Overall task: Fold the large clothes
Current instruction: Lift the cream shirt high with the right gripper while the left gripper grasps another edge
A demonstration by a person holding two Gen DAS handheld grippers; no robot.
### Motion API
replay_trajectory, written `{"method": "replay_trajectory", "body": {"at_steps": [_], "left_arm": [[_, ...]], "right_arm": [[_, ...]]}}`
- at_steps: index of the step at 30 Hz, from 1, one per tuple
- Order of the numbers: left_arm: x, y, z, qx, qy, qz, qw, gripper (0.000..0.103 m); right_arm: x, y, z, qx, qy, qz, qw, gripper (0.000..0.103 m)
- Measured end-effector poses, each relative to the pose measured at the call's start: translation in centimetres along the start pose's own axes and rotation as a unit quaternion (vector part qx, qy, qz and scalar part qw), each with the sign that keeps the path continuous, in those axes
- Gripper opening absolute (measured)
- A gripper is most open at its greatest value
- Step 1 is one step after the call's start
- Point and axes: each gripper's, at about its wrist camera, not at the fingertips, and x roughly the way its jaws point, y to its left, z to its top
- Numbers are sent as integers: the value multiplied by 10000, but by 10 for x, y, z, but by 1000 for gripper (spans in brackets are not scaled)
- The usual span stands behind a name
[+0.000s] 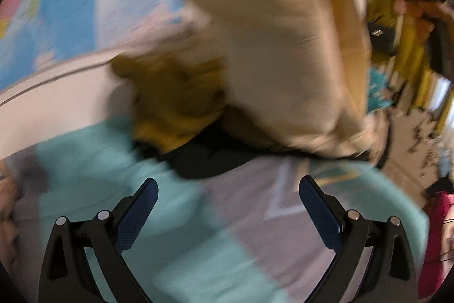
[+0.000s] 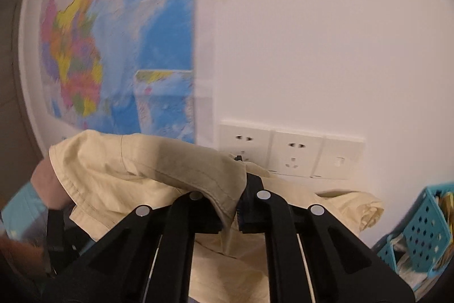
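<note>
A large cream-yellow garment (image 2: pixel 147 175) is pinched by my right gripper (image 2: pixel 231 213), which is shut on a seam of it and holds it up in front of the wall. In the left wrist view the same cream garment (image 1: pixel 272 41) hangs in the air above the bed. My left gripper (image 1: pixel 227 195) is open and empty, low over the teal and grey bedspread (image 1: pixel 176 232), short of the hanging cloth. A mustard garment (image 1: pixel 176 104) and a black one (image 1: pixel 210 161) lie crumpled under it. This view is motion-blurred.
A world map (image 2: pixel 119 41) hangs on the white wall, with a row of wall sockets (image 2: pixel 289 152) beside it. A teal perforated basket (image 2: pixel 422 229) stands at the right. A person in yellow (image 1: pixel 408 47) stands at the far right of the left wrist view.
</note>
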Motion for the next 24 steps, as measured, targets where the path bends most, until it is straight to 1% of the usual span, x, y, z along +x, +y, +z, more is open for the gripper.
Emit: {"method": "replay_trajectory", "body": {"at_steps": [1,2,3,4,6,8,9,10,11,12,13,14,15,16,17,18,20,21,22,23,24], "left_arm": [[3,-12,5,123,-141,-87,9998,96],[7,-24,13,377,-340,-7,9987,96],[15,-33,19,483,-373,40,9981,96],[25,-37,24,509,-339,34,9981,96],[47,-33,36,434,-329,206,9983,96],[61,-28,46,322,-332,128,9988,96],[65,-26,53,219,-369,-83,9990,88],[65,-28,59,174,-469,-413,9979,78],[63,-34,66,236,-552,-544,9967,48],[62,-40,72,344,-594,-583,9959,17],[58,-47,79,431,-645,-706,9945,5],[54,-54,86,490,-690,-813,9931,3],[45,-63,96,575,-823,-868,9912,3],[35,-69,103,623,-995,-897,9890,2],[20,-77,113,708,-1209,-844,9865,2],[8,-82,120,754,-1344,-860,9843,2],[-26,-89,135,777,-1735,-950,9772,2],[-37,-90,138,775,-1877,-941,9746,8],[-52,-88,138,772,-2006,-1047,9710,22],[-64,-84,134,778,-2034,-1168,9690,74],[-75,-81,129,817,-2132,-1391,9636,94]], "right_arm": [[-2,-2,-1,38,-2,35,10000,7],[-3,-3,-3,86,-12,71,9999,7],[-6,-6,-4,149,-37,99,9998,7],[-12,-10,-6,210,-78,111,9997,7],[-19,-17,-5,327,-155,136,9993,7],[-36,-29,-7,474,-302,103,9984,6],[-43,-33,-6,534,-355,116,9979,6],[-53,-38,-6,594,-429,77,9973,6],[-60,-41,-5,619,-487,57,9969,6],[-70,-45,-3,659,-552,34,9963,6],[-79,-47,0,675,-615,0,9958,5],[-90,-48,4,675,-701,-48,9952,5],[-102,-48,8,657,-795,-125,9946,5],[-119,-49,15,622,-956,-221,9932,5],[-133,-49,21,616,-1068,-231,9921,5],[-147,-50,27,627,-1193,-232,9906,5],[-182,-43,41,479,-1522,-288,9868,4],[-196,-39,47,409,-1638,-311,9852,4],[-212,-33,53,296,-1758,-309,9835,4],[-223,-29,57,252,-1845,-321,9820,4],[-237,-21,60,153,-1919,-302,9808,4]]}}
